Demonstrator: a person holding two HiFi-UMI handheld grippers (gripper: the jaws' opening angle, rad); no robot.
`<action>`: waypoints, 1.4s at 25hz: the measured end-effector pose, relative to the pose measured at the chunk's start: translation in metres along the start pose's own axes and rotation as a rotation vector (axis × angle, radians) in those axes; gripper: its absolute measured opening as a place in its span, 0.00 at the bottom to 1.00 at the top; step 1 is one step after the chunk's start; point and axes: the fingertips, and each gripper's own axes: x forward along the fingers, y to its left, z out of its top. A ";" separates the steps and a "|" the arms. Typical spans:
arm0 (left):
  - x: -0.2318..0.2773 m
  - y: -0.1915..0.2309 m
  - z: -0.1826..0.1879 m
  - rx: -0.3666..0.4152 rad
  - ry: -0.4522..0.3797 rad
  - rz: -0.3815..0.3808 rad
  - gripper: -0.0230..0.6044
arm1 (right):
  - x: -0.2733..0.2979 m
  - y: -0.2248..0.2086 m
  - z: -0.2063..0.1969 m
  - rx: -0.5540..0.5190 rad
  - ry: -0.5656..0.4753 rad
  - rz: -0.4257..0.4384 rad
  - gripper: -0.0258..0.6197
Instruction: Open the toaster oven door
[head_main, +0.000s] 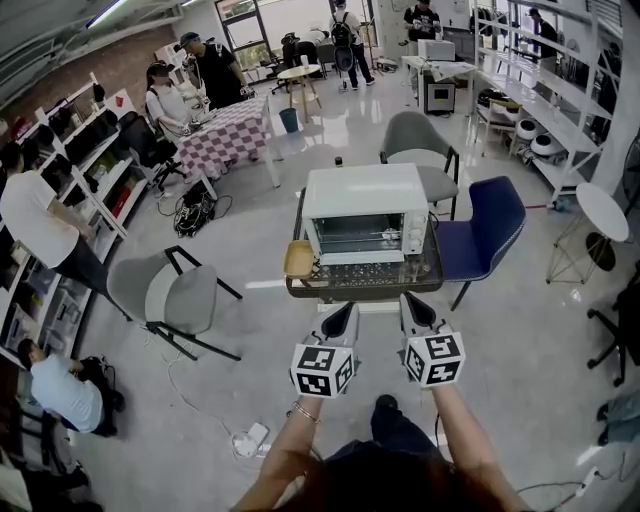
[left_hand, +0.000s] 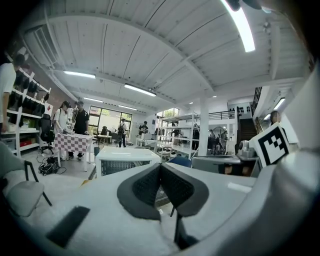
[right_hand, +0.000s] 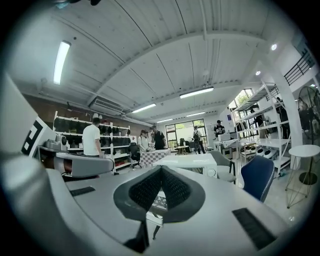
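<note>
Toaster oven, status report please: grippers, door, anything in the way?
Both shut, empty: left gripper, right gripper, short of the table. Toaster oven door closed, untouched. Nothing seen between grippers and door.

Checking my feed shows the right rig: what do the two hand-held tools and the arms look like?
Left tool and right tool: pale grey bodies, black textured pads, each carrying a cube with black-and-white square markers. A thin bracelet circles the left wrist; no sleeves show.
</note>
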 end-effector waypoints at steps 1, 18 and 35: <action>-0.001 -0.001 0.002 0.002 -0.002 -0.001 0.06 | -0.001 0.002 0.002 -0.008 -0.004 0.000 0.04; -0.024 -0.005 0.028 -0.011 -0.037 0.000 0.06 | -0.024 0.026 0.036 -0.088 -0.067 -0.006 0.04; -0.027 -0.007 0.043 -0.007 -0.063 -0.013 0.06 | -0.032 0.025 0.045 -0.080 -0.078 -0.027 0.04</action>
